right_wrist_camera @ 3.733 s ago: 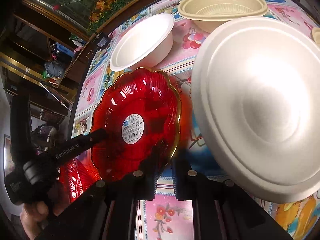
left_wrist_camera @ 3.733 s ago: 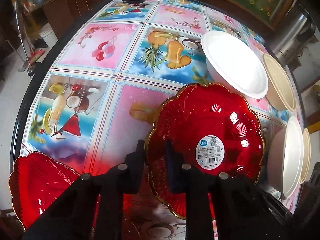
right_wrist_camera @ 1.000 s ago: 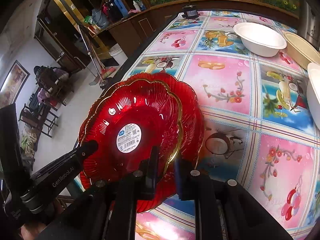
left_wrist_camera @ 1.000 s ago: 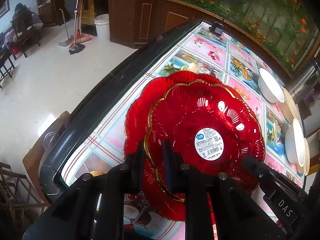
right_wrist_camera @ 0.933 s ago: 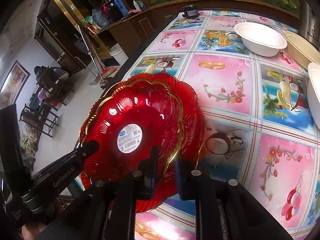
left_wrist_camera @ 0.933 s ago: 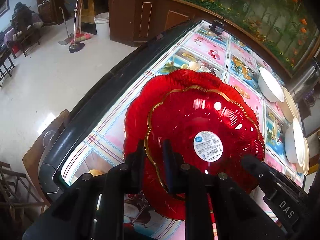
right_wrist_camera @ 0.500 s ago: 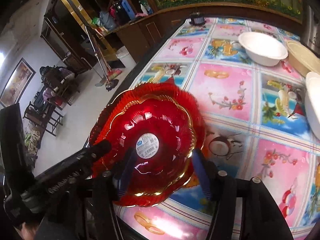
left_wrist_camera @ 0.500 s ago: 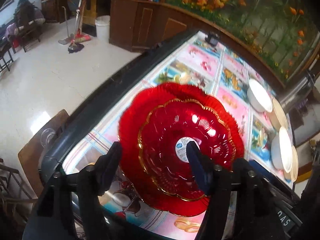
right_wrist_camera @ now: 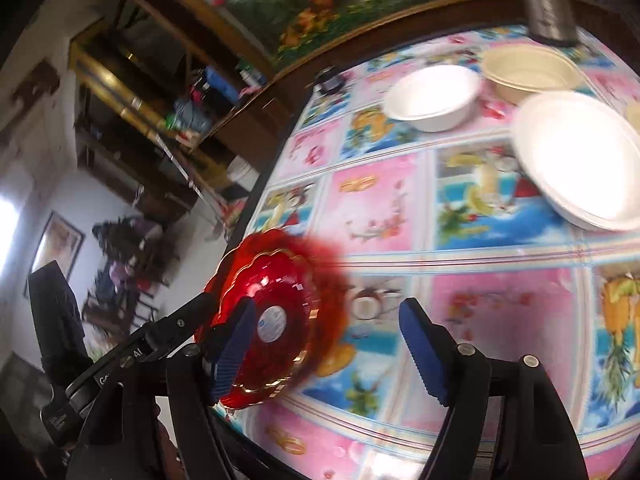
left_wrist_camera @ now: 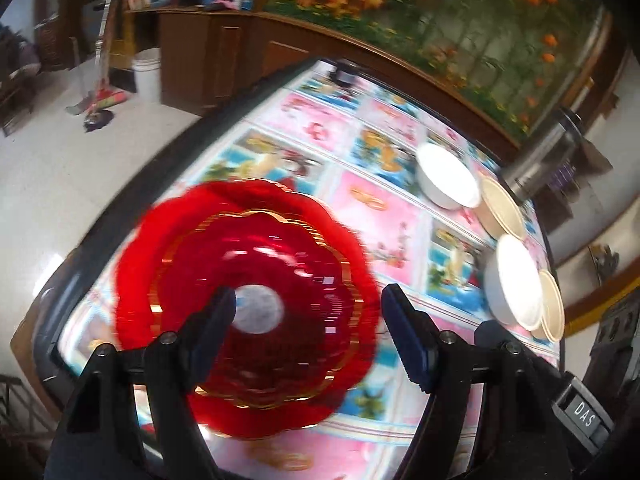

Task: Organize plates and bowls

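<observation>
From the left wrist, the left tool is gaping wide, holding nothing, above two nested red plates: glossy, ribbed, scalloped, gilt-edged, blurred, lying at the desk corner. Beyond the plates, smooth round white bowls and cream bowls are sitting.

From the right wrist, the right tool is also spreading wide and empty, with the red plates just left of it near the desk edge.
</observation>
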`<action>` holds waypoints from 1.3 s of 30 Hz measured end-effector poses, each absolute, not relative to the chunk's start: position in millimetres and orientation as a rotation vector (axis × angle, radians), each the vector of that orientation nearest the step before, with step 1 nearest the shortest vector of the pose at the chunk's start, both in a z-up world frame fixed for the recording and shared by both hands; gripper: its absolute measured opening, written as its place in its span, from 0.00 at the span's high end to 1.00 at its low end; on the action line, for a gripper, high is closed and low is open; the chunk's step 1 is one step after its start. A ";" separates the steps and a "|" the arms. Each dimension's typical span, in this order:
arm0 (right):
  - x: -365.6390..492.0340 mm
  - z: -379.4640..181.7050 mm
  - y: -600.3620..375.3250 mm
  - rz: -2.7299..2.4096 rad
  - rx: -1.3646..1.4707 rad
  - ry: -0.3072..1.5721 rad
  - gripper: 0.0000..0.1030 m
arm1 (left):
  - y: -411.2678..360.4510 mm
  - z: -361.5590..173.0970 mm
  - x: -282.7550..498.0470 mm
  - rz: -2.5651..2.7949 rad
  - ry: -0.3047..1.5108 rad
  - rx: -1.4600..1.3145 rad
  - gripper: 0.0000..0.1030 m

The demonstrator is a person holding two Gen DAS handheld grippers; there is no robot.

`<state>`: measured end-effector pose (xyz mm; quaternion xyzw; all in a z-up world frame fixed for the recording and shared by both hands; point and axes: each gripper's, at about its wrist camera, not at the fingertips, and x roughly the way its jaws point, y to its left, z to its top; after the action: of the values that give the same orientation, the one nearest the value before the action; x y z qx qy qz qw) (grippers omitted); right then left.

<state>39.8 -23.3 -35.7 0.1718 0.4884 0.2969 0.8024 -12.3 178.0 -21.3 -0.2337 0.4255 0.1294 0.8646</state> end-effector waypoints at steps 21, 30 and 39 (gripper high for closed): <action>215.1 -8.4 -73.8 0.601 0.585 1.132 0.26 | 119.8 -12.1 183.8 0.194 0.989 -0.526 0.27; 286.8 -53.2 -70.6 0.488 0.621 1.258 0.30 | 123.9 -54.5 245.0 0.277 1.050 -0.574 0.27; 304.6 -79.2 -65.3 0.400 0.589 1.295 0.42 | 116.7 -72.6 268.0 0.303 1.075 -0.543 0.29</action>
<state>304.6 -65.3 -79.2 0.2686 0.5900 0.1825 0.7392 268.0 116.7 -72.6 -0.2543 0.5037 0.1419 0.8133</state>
